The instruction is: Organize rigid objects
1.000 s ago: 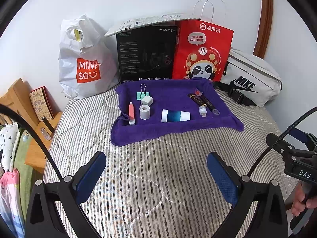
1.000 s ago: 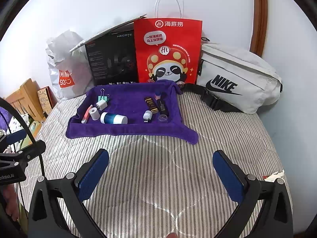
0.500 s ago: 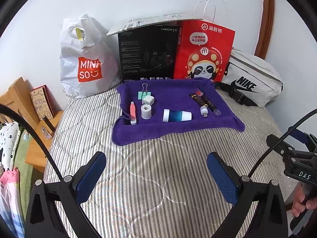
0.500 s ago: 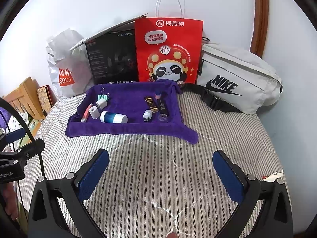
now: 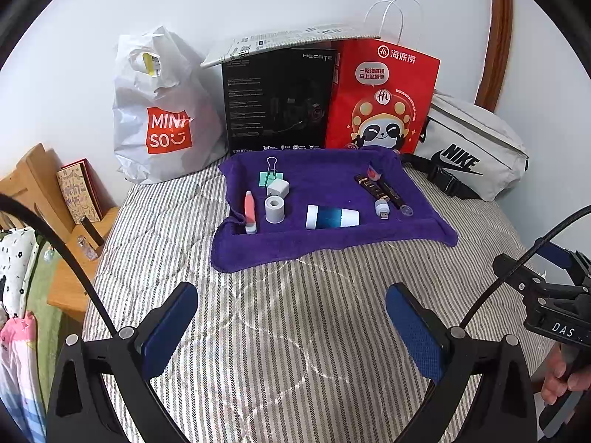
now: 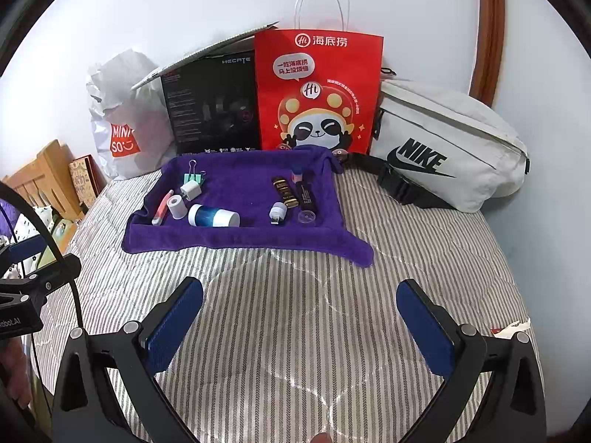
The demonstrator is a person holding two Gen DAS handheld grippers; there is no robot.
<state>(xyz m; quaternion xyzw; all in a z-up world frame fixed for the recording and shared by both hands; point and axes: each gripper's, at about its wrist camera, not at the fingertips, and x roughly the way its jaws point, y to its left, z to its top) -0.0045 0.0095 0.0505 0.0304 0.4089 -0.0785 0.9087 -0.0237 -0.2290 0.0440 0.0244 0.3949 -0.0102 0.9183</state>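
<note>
Half-hidden black box [image 5: 277,103], right gripper [image 5: 546,302] cut off

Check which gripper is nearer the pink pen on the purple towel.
Left, by a small margin. The left gripper sits nearly straight behind the pink pen; the right gripper is offset to the pen's right. Both open, well short.

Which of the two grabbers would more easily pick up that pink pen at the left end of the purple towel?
Probably the left tool: the pink pen lies nearer its centre line, while it sits far off to the side of the right tool. Both are open.
</note>
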